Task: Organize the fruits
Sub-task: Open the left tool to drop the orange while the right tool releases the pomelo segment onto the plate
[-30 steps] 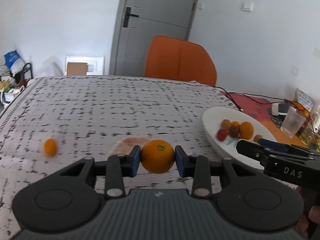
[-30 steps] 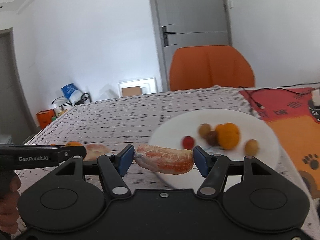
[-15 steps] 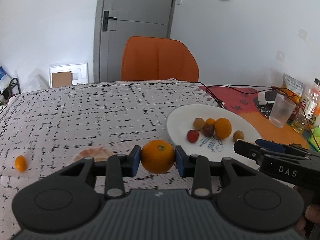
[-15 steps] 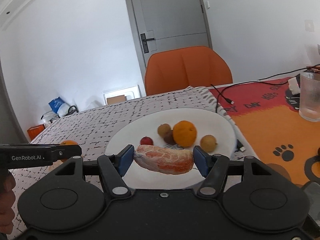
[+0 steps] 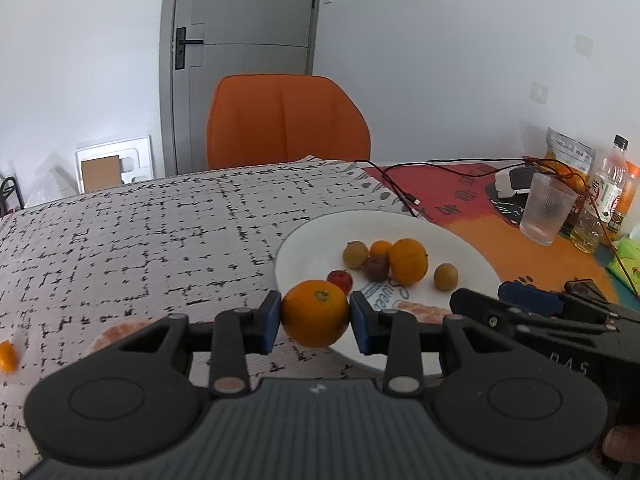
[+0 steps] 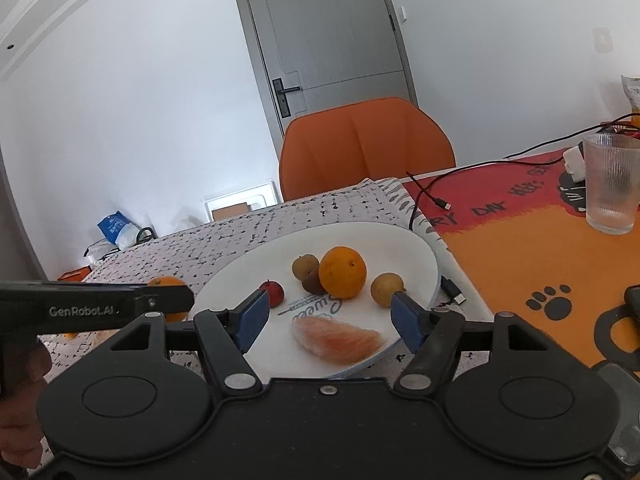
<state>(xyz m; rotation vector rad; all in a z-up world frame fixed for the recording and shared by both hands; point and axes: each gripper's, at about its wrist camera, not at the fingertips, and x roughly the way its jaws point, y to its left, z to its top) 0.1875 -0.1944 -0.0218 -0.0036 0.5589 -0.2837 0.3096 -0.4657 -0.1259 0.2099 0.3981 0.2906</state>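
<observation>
My left gripper (image 5: 315,317) is shut on an orange (image 5: 315,313) and holds it over the near left rim of the white plate (image 5: 304,240). My right gripper (image 6: 326,316) is open over the plate (image 6: 416,248), with a peeled pomelo segment (image 6: 338,339) lying on the plate between its fingers. The plate holds another orange (image 6: 343,272), a small red fruit (image 6: 273,292) and several small brown fruits. Another pomelo segment (image 5: 118,330) and a small orange fruit (image 5: 7,356) lie on the tablecloth at left.
A ribbed glass (image 6: 610,188) stands on the orange and red mat (image 6: 520,256) to the right, near bottles (image 5: 608,196) and a black cable (image 6: 428,196). An orange chair (image 5: 286,120) stands behind the table.
My right gripper opened and let the pomelo segment go onto the plate. My left gripper carried the orange rightward to the plate's edge.
</observation>
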